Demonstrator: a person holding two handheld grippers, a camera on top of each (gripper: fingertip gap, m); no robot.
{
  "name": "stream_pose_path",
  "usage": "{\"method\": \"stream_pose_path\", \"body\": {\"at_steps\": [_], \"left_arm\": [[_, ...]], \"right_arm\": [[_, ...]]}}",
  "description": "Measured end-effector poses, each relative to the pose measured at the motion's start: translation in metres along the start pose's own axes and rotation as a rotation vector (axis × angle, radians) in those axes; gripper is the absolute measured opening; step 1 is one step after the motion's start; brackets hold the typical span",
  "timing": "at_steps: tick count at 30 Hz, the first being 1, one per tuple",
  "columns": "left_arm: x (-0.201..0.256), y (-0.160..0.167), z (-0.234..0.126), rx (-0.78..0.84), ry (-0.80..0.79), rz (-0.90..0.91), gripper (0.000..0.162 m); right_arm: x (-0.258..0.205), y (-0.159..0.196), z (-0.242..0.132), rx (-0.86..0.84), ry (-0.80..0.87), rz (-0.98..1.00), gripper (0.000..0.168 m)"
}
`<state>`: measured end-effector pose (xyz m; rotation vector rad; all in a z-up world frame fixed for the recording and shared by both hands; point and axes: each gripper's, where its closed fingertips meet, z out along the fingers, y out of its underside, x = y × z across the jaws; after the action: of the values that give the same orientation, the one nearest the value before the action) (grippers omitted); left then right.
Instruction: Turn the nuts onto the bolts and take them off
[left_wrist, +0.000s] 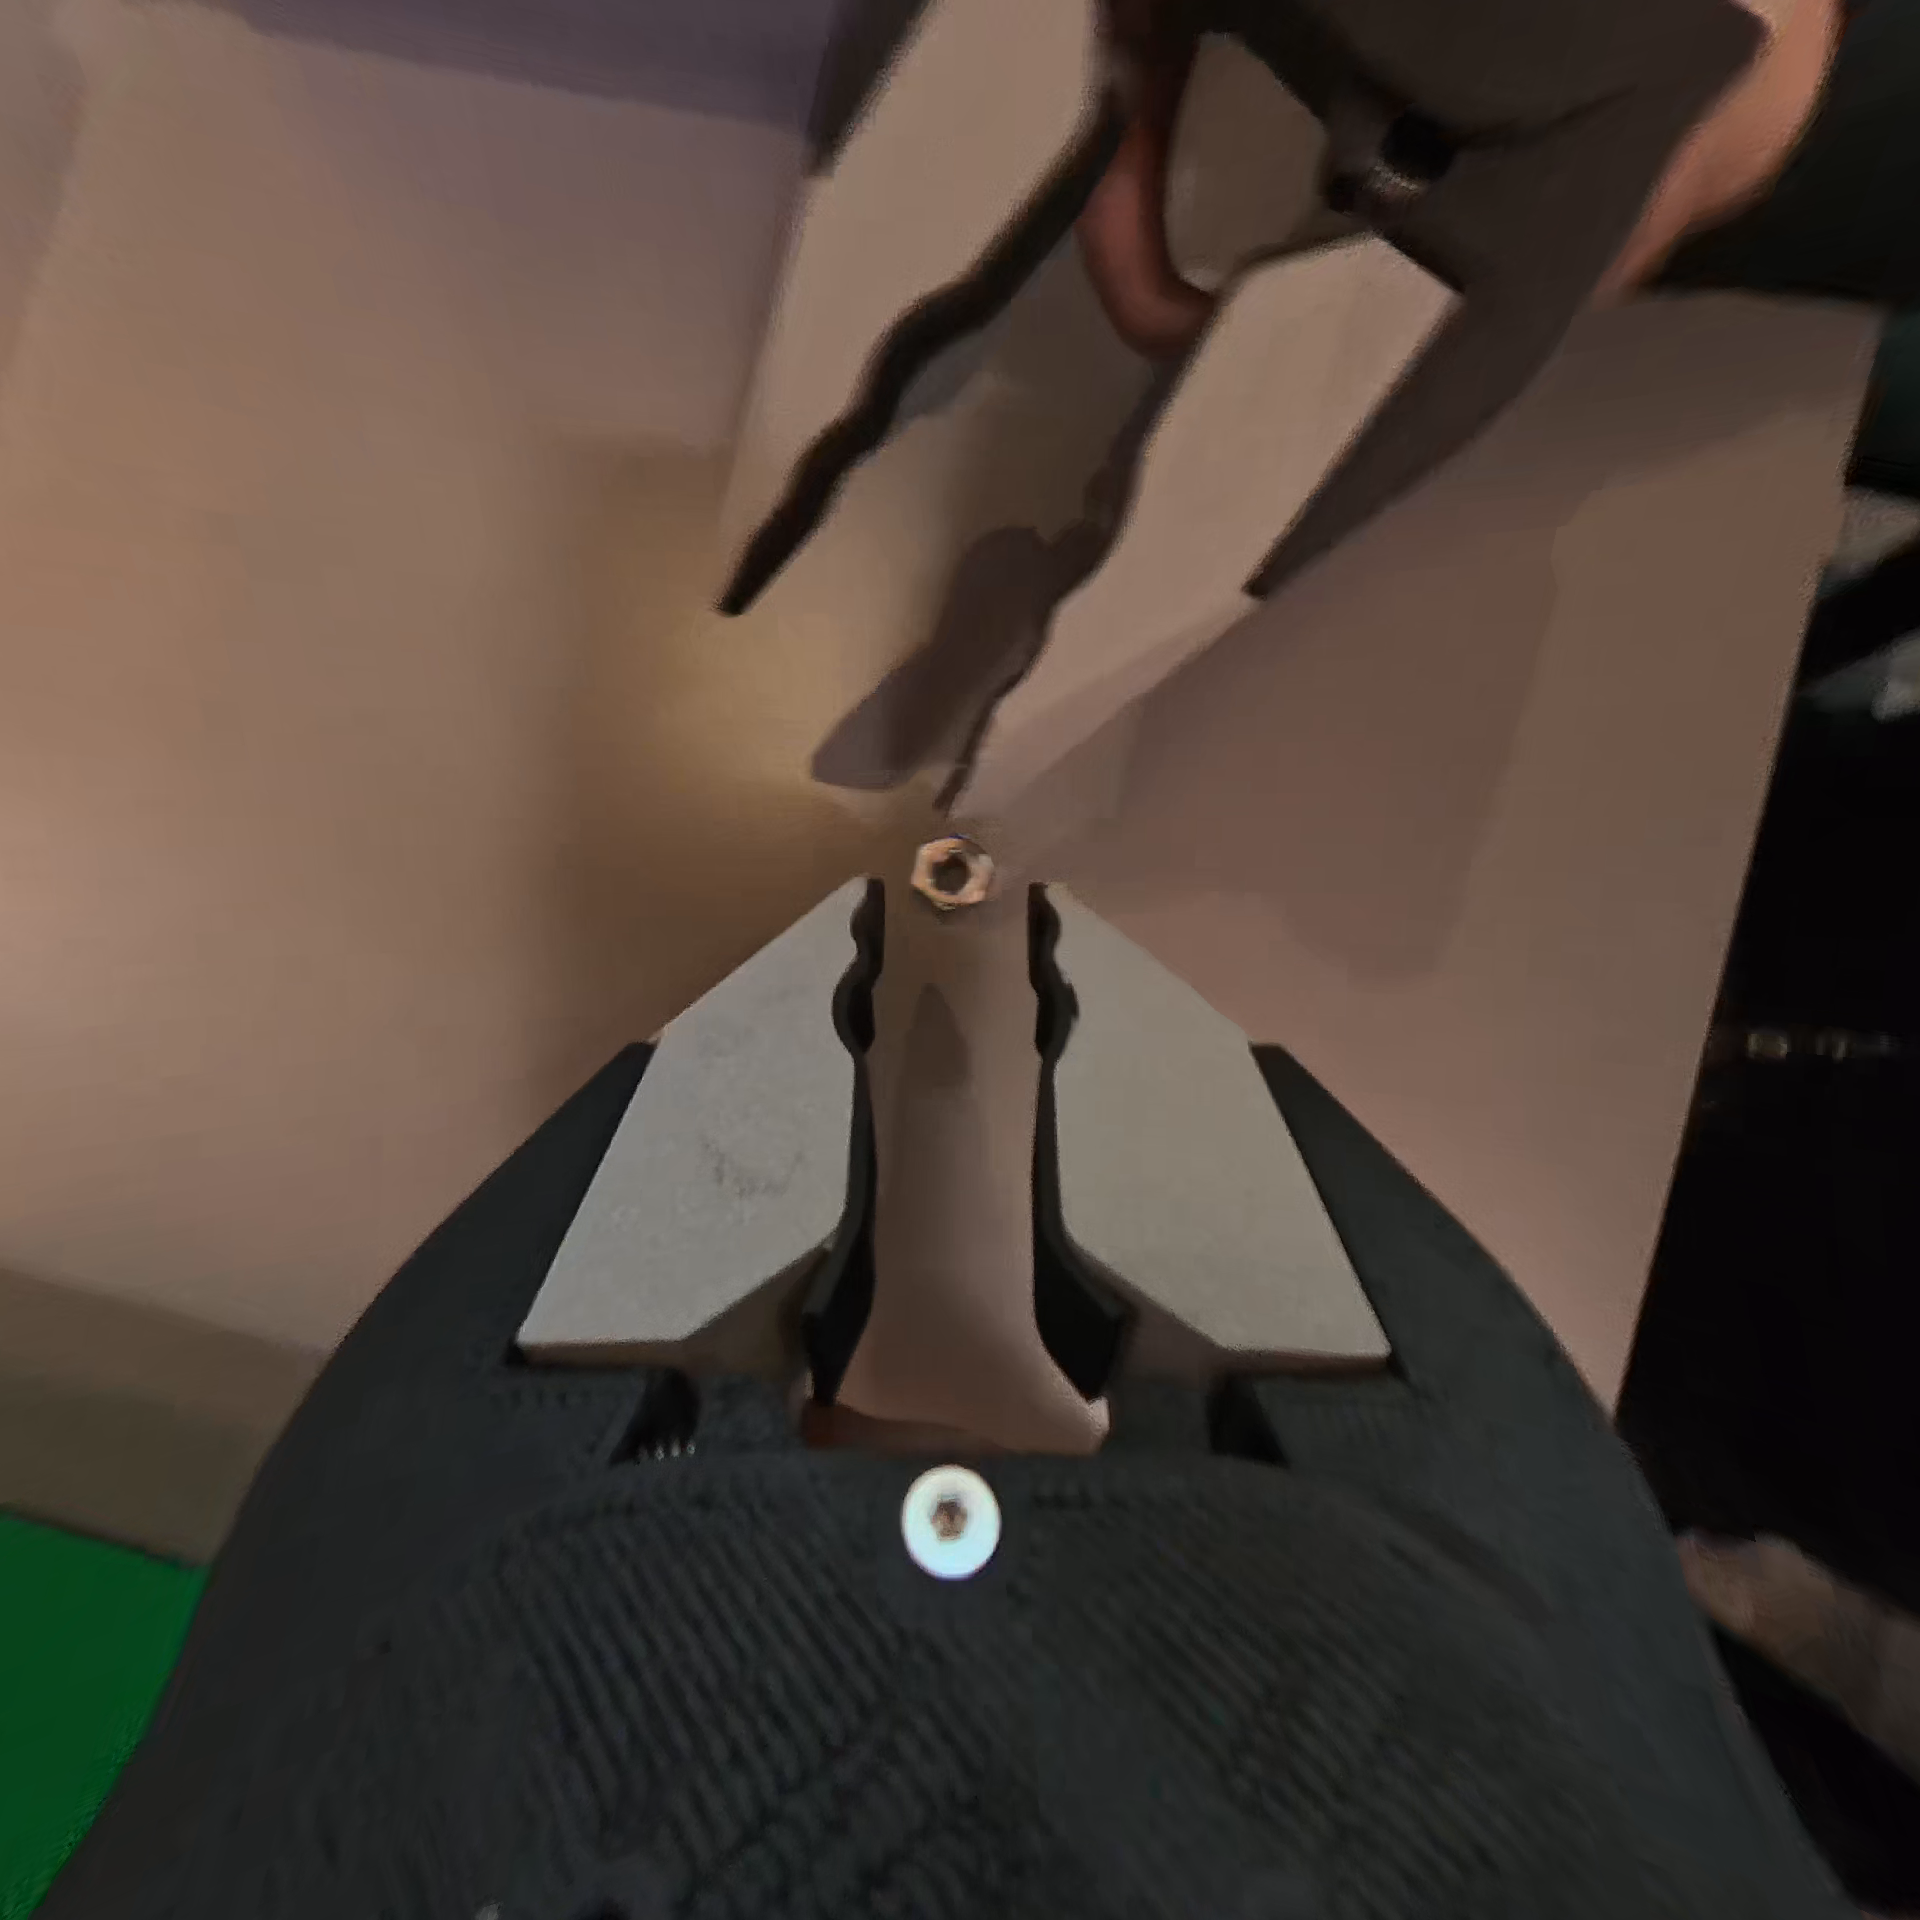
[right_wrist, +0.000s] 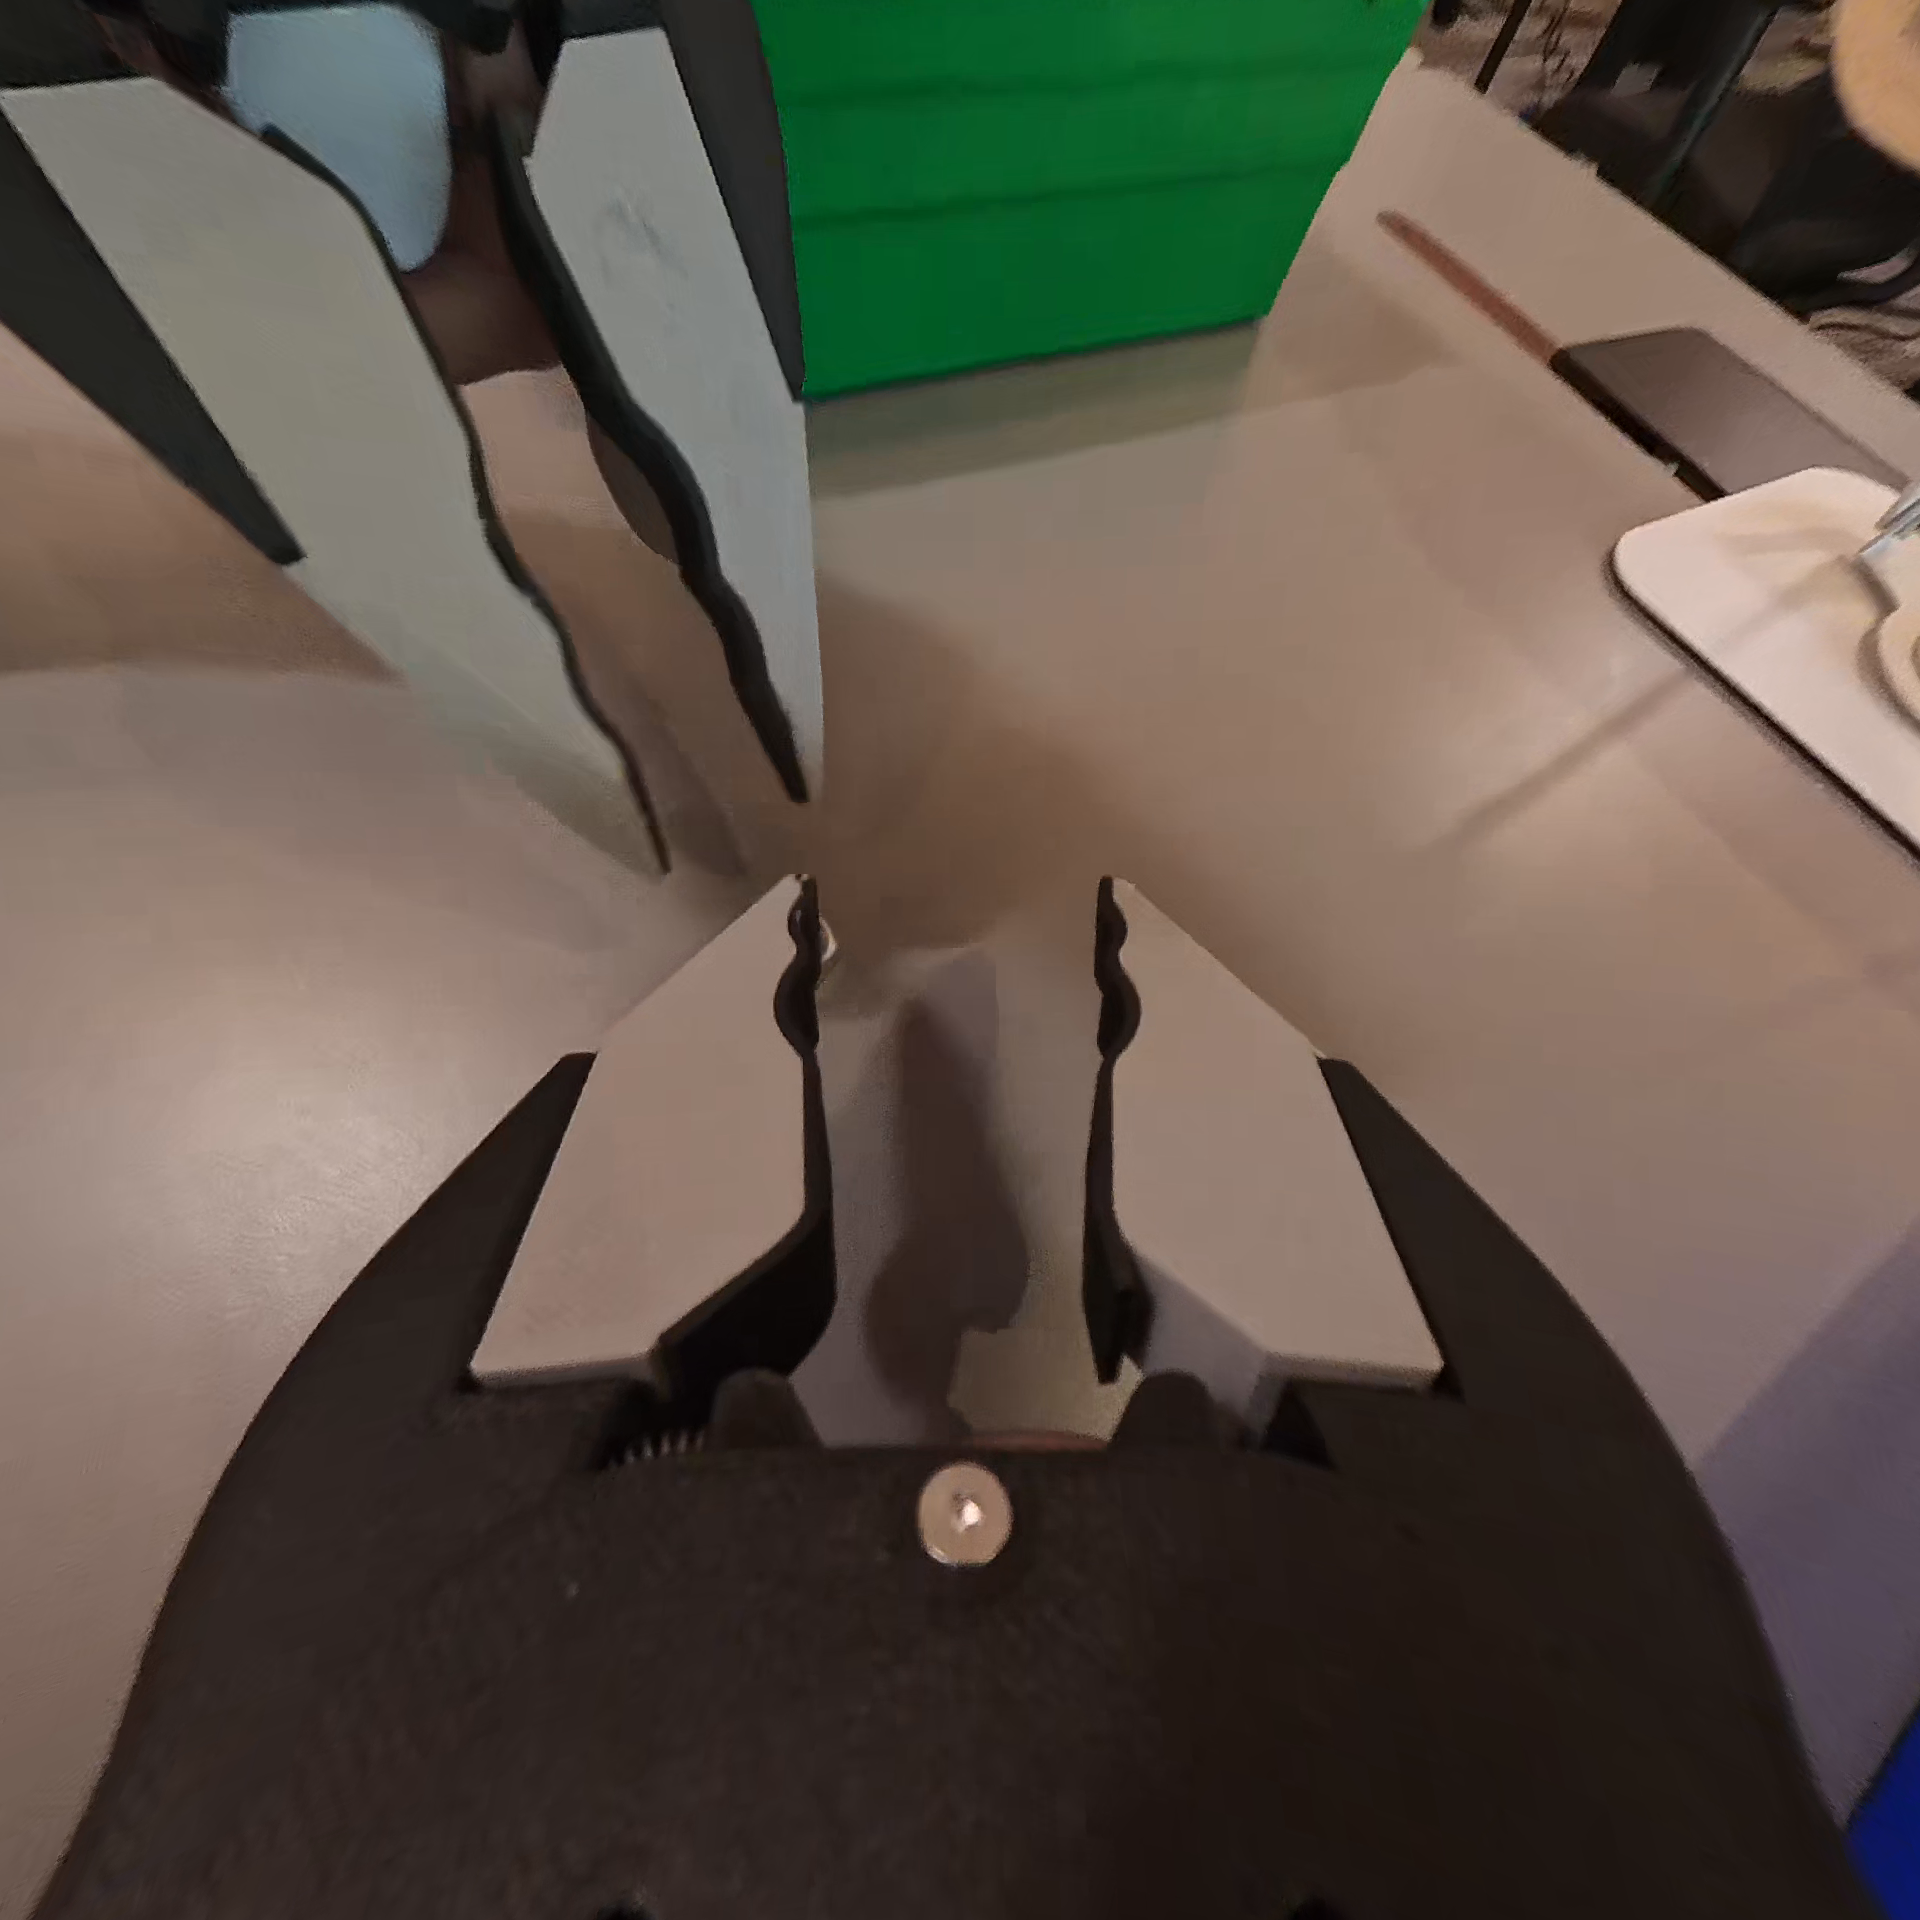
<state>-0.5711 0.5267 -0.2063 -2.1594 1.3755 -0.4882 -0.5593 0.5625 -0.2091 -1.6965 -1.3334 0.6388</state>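
A small brass-coloured hex nut (left_wrist: 951, 876) lies flat on the beige table (left_wrist: 364, 727). My left gripper (left_wrist: 951, 886) is open, and the nut sits just at the gap between its fingertips. My right gripper (left_wrist: 994, 594) comes in from the far side, tilted down, open wide and empty, with its tips short of the nut. In the right wrist view the right gripper (right_wrist: 956, 883) is open, and a small shiny piece, likely the nut (right_wrist: 828, 943), shows beside its left finger. The left gripper (right_wrist: 729, 829) points in from the upper left. No bolt is in view.
A green box (right_wrist: 1039, 177) stands at the table's far side and also shows in the left wrist view (left_wrist: 83, 1683). A white flat base (right_wrist: 1766, 613), a dark flat slab (right_wrist: 1714, 405) and a thin brown stick (right_wrist: 1455, 281) lie to the right. A person's hand (left_wrist: 1143, 281) holds the right gripper. Between my right fingertips and the white flat base (right_wrist: 1766, 613) there is roughly 30 centimetres.
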Motion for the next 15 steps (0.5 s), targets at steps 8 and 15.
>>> {"method": "stream_pose_path", "body": {"at_steps": [8,15], "left_arm": [[-0.122,-0.035,-0.116,0.309,-0.431,-0.38,0.032],[-0.255,0.066,-0.179,-0.013,-0.713,-0.578,0.045]], "right_arm": [[0.013,-0.009,-0.01,0.071,0.017,0.131,0.051],[0.003,-0.013,-0.009,0.08,0.02,0.09,0.051]]}}
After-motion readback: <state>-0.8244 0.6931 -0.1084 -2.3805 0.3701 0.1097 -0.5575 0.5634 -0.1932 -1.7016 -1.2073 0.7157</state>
